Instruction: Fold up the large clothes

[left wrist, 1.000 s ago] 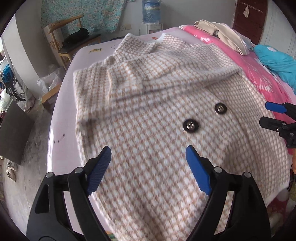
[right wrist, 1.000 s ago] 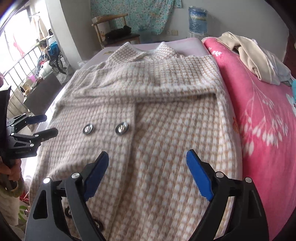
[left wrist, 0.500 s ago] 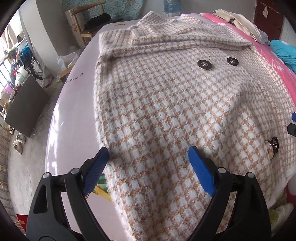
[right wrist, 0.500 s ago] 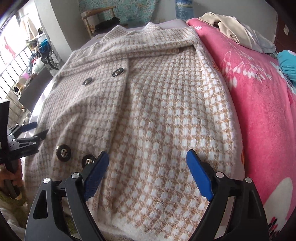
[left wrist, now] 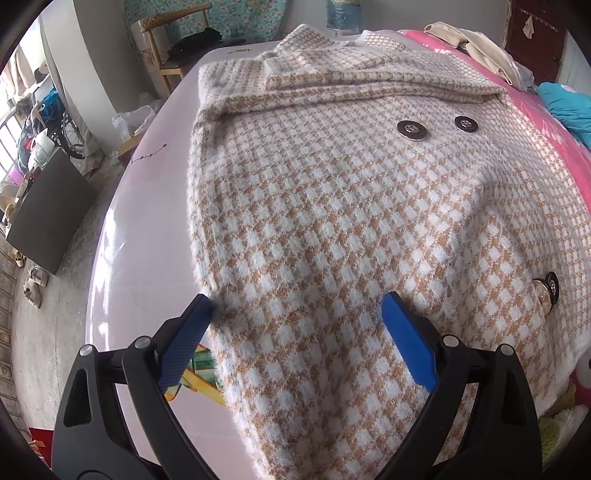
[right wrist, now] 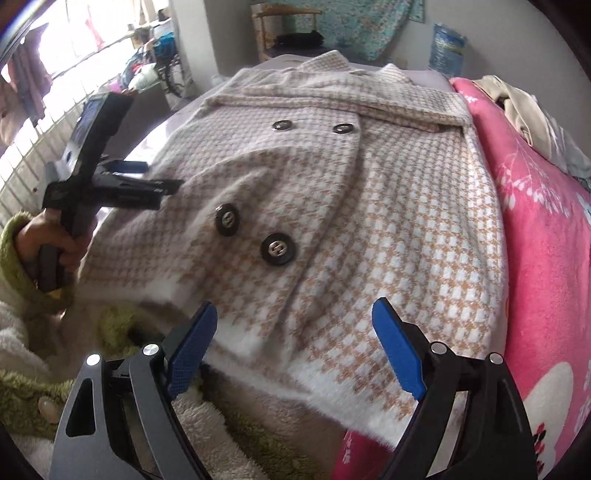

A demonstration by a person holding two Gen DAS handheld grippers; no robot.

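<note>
Left wrist: coat [left wrist: 332, 229] hem spreads beneath the gaping left claw [left wrist: 297, 339].

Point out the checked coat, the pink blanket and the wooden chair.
checked coat [left wrist: 332, 229]: left wrist view, middle of its front panel.
pink blanket [right wrist: 546, 236]: right wrist view, bare flowered stretch.
wooden chair [left wrist: 173, 26]: left wrist view, top rail.

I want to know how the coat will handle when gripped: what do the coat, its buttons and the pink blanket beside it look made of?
Coat: thick woven wool-like fabric, fuzzy nap along its edges, tan-and-white check. Buttons: glossy dark rim, shiny metal-looking centre, possibly plastic. Pink blanket: plush fleece, judging by its soft matte pile.
</note>
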